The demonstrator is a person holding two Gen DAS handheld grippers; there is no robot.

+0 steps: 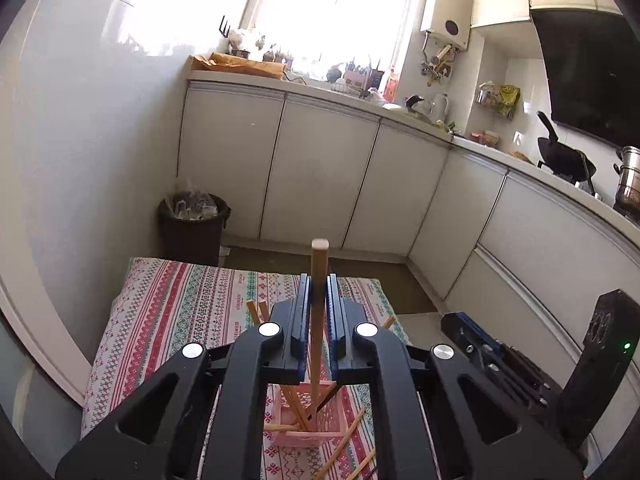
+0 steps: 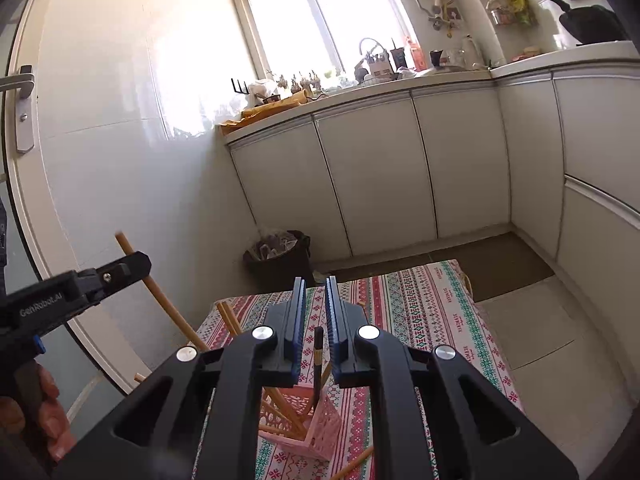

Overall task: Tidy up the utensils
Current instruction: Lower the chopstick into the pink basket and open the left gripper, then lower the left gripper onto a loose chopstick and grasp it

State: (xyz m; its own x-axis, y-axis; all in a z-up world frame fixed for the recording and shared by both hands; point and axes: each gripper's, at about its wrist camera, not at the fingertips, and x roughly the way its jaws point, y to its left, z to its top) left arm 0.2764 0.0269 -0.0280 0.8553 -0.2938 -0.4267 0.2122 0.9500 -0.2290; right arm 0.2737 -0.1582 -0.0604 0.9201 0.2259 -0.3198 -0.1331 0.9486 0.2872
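A pink slotted basket (image 1: 304,434) (image 2: 320,416) stands on the patterned cloth with several wooden chopsticks (image 1: 296,404) leaning in it. My left gripper (image 1: 318,280) (image 2: 132,264) is shut on a light wooden chopstick (image 1: 320,264) (image 2: 168,304), held nearly upright with its lower end over the basket. Directly above the basket, my right gripper (image 2: 316,284) is shut to a narrow slit. A dark chopstick (image 2: 318,356) stands in the basket below that slit, and I see no pad touching it. Loose chopsticks (image 1: 348,436) (image 2: 354,464) lie on the cloth beside the basket.
The small table (image 1: 180,300) sits against a white tiled wall, with a dark waste bin (image 1: 192,220) behind it. White cabinets (image 1: 320,176) line the back and right. A door with a metal handle (image 2: 24,112) is at left, and a person's hand (image 2: 44,400) holds the left gripper.
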